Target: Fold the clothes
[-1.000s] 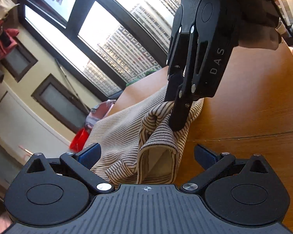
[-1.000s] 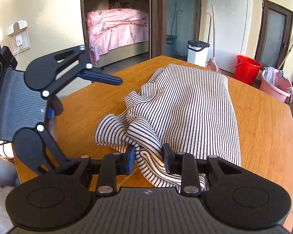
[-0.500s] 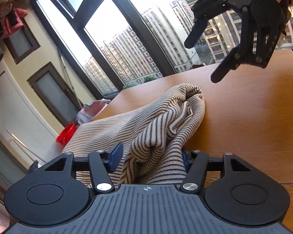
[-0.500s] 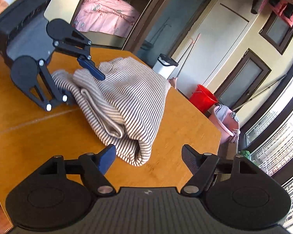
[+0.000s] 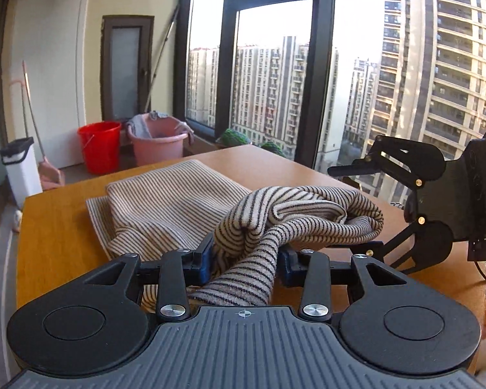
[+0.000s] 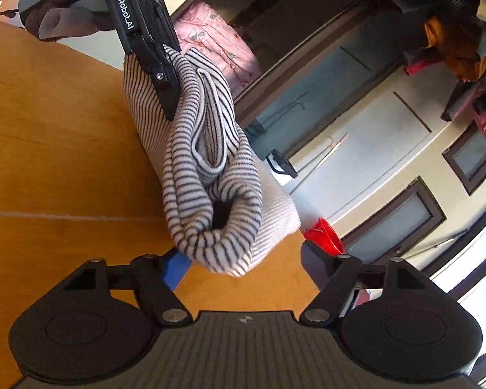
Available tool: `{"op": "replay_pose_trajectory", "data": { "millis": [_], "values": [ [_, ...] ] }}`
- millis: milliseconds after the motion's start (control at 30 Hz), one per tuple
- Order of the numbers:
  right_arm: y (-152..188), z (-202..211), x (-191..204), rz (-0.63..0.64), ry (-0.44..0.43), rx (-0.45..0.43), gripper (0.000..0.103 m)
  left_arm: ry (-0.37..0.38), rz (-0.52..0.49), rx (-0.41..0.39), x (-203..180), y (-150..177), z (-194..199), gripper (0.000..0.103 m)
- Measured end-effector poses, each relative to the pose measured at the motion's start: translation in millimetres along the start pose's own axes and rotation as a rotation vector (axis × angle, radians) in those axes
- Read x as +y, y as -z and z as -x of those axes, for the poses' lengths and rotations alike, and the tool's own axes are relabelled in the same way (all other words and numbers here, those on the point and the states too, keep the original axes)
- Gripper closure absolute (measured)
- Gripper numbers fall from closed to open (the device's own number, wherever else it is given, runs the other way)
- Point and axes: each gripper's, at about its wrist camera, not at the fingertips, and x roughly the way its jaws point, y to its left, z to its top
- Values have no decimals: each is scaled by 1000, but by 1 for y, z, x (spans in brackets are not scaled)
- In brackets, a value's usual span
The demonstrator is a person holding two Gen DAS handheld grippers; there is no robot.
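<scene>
The left claw [image 5: 244,259] is clenched on a bunched fold of the striped garment [image 5: 178,201], its blue-padded fingers [image 5: 205,256] pressing the cloth from both sides close to the camera. From that grip the fabric runs forward and to the right as a thick, rolled ridge, then drops onto the flatter part of the garment spread over the wooden surface [image 5: 58,223].

The right claw [image 6: 239,264] is released, its fingers spread wide, and the rounded end of the rolled cloth [image 6: 210,194] sits just ahead of the gap, touching or nearly touching the blue pad on its left finger [image 6: 175,267]. Nothing is pinched there yet. In the left wrist view the same claw [image 5: 356,207] stands at the far right end of the ridge, fingers apart, one above the cloth and one below.

So the roll's long axis runs from one claw to the other: the left holds one end, the right faces the free end head on. The right claw is the nearer to that loose end, and closing on it looks like the step the fold waits on.

Beyond the surface stand a red bucket [image 5: 100,146], a pink basin [image 5: 157,146] and a white bin [image 5: 19,168] below tall windows.
</scene>
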Motion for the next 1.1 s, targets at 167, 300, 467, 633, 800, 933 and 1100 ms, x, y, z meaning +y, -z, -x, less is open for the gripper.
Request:
{"op": "replay_pose_trajectory", "data": {
  "millis": [167, 300, 467, 633, 800, 933, 1100],
  "values": [
    [-19, -19, 14, 91, -102, -32, 81, 22, -81, 100, -17, 13, 10, 61],
    [-28, 36, 8, 20, -242, -46, 83, 164, -76, 126, -36, 12, 44, 61],
    [-44, 111, -27, -158, -369, -103, 83, 321, -119, 62, -60, -8, 94, 56],
    [-35, 108, -79, -436, -340, -141, 83, 272, -109, -7, -53, -35, 92, 51],
    [-19, 36, -120, -693, -319, -85, 83, 146, 104, 9, 0, -35, 40, 43],
    [4, -13, -134, -804, -280, -39, 83, 143, 292, 26, 35, -15, 28, 24],
    [29, -55, -132, -885, -288, 0, 82, 149, 323, 49, 38, -4, 23, 7]
  ]
}}
